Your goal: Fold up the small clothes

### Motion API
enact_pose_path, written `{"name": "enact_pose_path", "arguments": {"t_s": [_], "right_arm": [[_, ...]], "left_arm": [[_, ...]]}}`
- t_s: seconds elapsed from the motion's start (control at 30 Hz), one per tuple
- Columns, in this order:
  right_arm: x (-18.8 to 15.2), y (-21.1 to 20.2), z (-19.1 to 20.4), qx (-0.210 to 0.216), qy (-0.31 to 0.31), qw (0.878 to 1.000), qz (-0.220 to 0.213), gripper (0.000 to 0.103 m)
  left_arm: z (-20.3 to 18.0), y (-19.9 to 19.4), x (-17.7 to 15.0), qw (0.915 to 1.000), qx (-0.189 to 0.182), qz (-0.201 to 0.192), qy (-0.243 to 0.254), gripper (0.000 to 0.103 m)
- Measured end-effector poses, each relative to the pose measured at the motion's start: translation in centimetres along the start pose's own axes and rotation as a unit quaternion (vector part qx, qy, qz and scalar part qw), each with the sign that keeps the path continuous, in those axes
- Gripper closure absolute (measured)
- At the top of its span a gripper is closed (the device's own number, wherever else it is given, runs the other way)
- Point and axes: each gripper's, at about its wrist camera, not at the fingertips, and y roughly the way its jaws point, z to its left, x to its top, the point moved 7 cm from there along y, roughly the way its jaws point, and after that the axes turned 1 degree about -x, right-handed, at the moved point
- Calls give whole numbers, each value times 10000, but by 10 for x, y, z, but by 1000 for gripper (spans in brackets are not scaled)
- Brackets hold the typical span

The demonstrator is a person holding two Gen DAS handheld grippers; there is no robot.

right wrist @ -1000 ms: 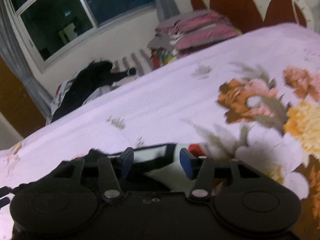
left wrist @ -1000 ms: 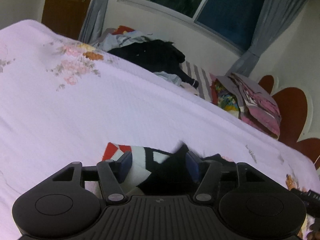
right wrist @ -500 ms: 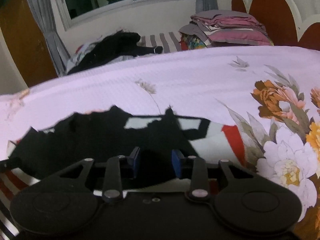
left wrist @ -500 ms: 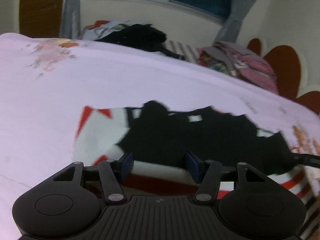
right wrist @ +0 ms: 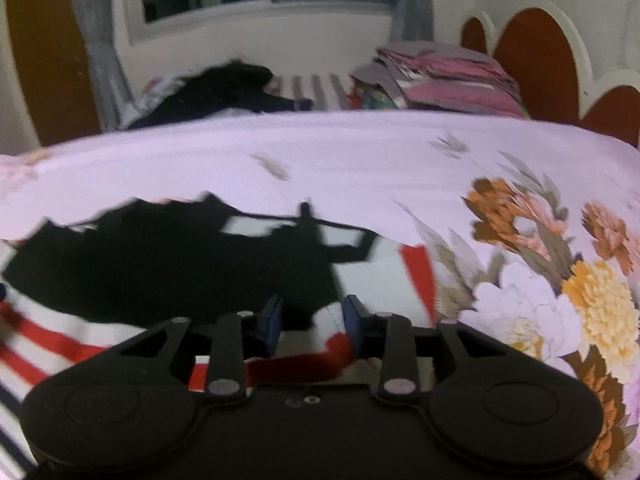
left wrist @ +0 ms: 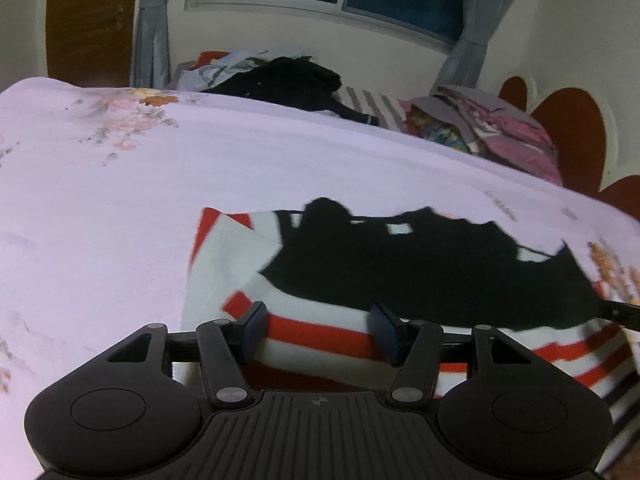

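Now, step in hand: spreading the small striped garment point(left wrist: 320, 332) flat on the bed point(left wrist: 140, 200) so a fold can be made, as far as I can judge
Garment: a red and white striped piece with a large black area, lying on the lilac flowered bedspread, on the near side of the bed, well apart from the dark heap of clothes point(left wrist: 288, 80) under the window
Doing it well: I would keep both near corners level with each other and draw the near hem taut against the bed, so the stripes run straight before anything is turned over; a slack middle would give a crooked crease
Care: lift the cloth only a little off the bed, since thin fabric can slip out of a light pinch; the black part looks bunched at its far edge and likely wants smoothing first
Left hand-held gripper point(left wrist: 318, 334): jaws about half apart, over the near striped hem, cloth showing between them; the pads do not seem to press on it
Right hand-held gripper point(right wrist: 314, 320): jaws narrow, set at the garment's near edge by the bed's big printed flowers, with a red fold of cloth between them; whether the pads truly pinch it I cannot tell, as the picture is blurred
Folded stack point(right wrist: 440, 80): pink and grey pieces at the far side of the bed, next to the headboard
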Motion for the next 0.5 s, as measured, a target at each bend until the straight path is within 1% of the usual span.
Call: {"name": "enact_pose_path", "arguments": {"t_s": [0.07,0.13,0.23,0.3,0.33,0.4,0.5], "right_arm": [[1,-7,15,214,-7,9998,-36,70],[-2,-10,31,408,-31,9992,2,70],[-11,-11,51,576,-149,9982,70,71],[-19,-10,59,669,-210,9974,157,72],[-24,-9,60,684,-228,9972,199,72],[-33,-7,58,587,-345,9974,256,72],[-41,-7,44,391,-400,9981,253,73]], "left_arm": [[-10,-9,-2,10000,-85,-30,34,46],[-23,-14,-6,9997,-200,22,114,46],[-37,-15,-15,9994,-211,136,244,46],[-42,-12,-22,9989,-126,235,374,46],[-41,-11,-26,9988,-94,280,391,46],[-40,-8,-31,9986,3,340,405,46],[-37,-7,-36,9981,95,352,491,46]]}}
